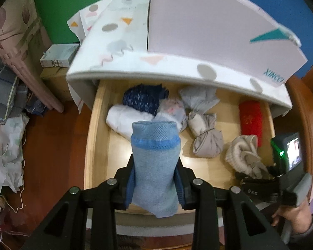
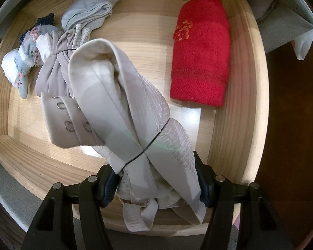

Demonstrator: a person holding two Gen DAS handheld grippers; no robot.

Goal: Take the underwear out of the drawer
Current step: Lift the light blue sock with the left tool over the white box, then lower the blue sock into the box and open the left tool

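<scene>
Blue roll (image 1: 155, 166) clenched in left gripper (image 1: 155, 184) above drawer (image 1: 94, 145), right gripper (image 2: 157, 184) grasping beige bra (image 2: 119, 95); several bundles remain inside.

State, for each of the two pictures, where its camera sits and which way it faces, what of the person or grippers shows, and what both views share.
Left wrist: on the left gripper, looking steeply down into the open drawer; its fingers clamp a blue roll; the right gripper and a hand show.
Right wrist: on the right gripper, looking straight down; its fingers clamp a beige bundle.
Shared: the drawer, the red roll, the beige bundle.
</scene>
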